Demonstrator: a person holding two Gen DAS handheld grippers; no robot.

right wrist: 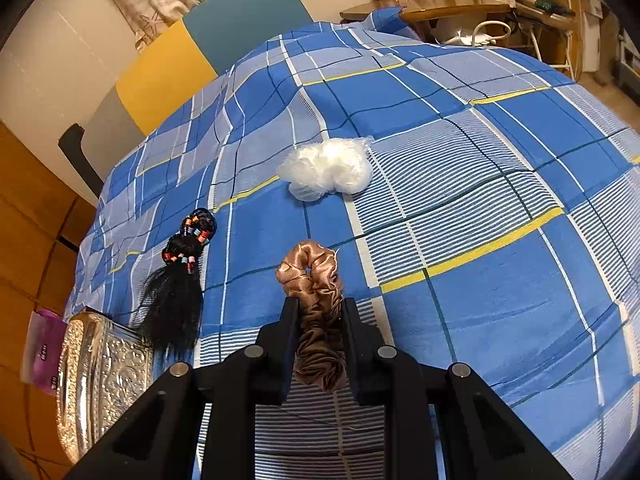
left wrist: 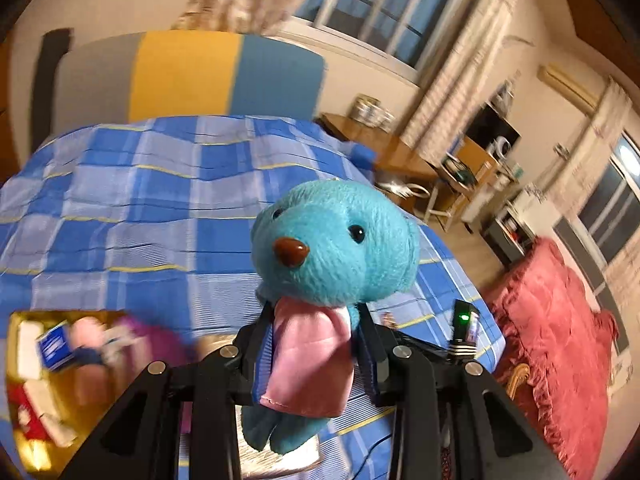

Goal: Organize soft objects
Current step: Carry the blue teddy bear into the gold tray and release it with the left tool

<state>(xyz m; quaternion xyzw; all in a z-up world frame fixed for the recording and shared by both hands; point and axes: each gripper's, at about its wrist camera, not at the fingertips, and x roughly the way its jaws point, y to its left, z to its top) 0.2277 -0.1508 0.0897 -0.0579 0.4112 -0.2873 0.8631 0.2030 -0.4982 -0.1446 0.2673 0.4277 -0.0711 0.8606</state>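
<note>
My left gripper [left wrist: 314,320] is shut on a turquoise plush bear [left wrist: 336,240] with a pink scarf, held up above the blue checked bed cover [left wrist: 140,200]. My right gripper [right wrist: 318,304] is shut on a brown satin scrunchie [right wrist: 316,280], low over the bed cover [right wrist: 500,200]. A white crumpled plastic bundle [right wrist: 328,170] lies on the cover ahead of the right gripper. A black hairpiece with coloured beads [right wrist: 180,280] lies to its left.
A yellow box [left wrist: 52,380] with several small items sits at lower left of the left wrist view. A silver embossed tin [right wrist: 96,380] and a purple packet [right wrist: 44,352] sit at the bed's left edge. A headboard [left wrist: 192,76], a wooden table [left wrist: 380,148] and a red sofa cover [left wrist: 560,340] surround the bed.
</note>
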